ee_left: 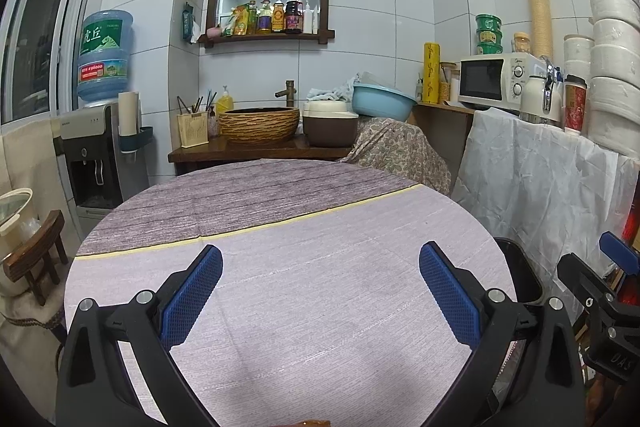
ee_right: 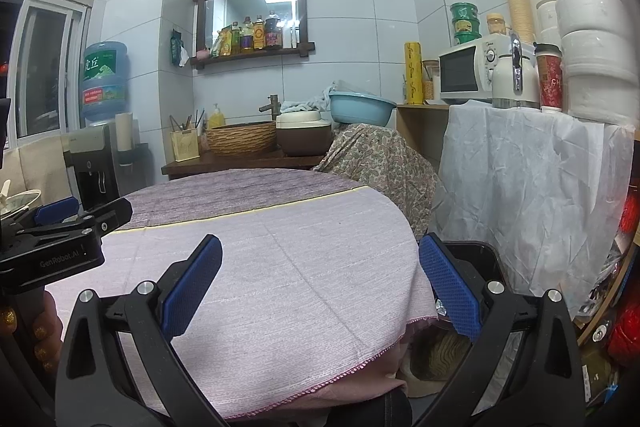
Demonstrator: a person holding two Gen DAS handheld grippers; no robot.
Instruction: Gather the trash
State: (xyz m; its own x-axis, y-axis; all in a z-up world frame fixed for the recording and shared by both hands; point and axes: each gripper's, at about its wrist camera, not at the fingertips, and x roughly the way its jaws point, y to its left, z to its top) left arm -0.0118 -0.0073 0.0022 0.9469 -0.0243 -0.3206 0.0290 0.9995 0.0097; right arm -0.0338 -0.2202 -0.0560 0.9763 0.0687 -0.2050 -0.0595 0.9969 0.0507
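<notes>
My left gripper (ee_left: 320, 255) hangs open over the round table (ee_left: 304, 227), whose lilac-and-grey cloth carries nothing. My right gripper (ee_right: 320, 247) is open too, at the table's right edge (ee_right: 400, 339), with nothing between its blue pads (ee_right: 192, 287). A black trash bin (ee_right: 476, 259) stands on the floor just right of the table, partly behind my right finger; its rim also shows in the left wrist view as a dark bin (ee_left: 520, 267). Each gripper appears at the edge of the other's view: the right one (ee_left: 612, 291) and the left one (ee_right: 60, 231). I see no loose trash on the cloth.
A white-draped counter (ee_right: 520, 167) with a microwave (ee_right: 466, 75), kettle and stacked paper bowls stands at right. Behind the table is a sink counter (ee_left: 260, 127) with a basket basin and a blue bowl. A water dispenser (ee_left: 92, 155) and a small wooden stool (ee_left: 36, 255) stand at left.
</notes>
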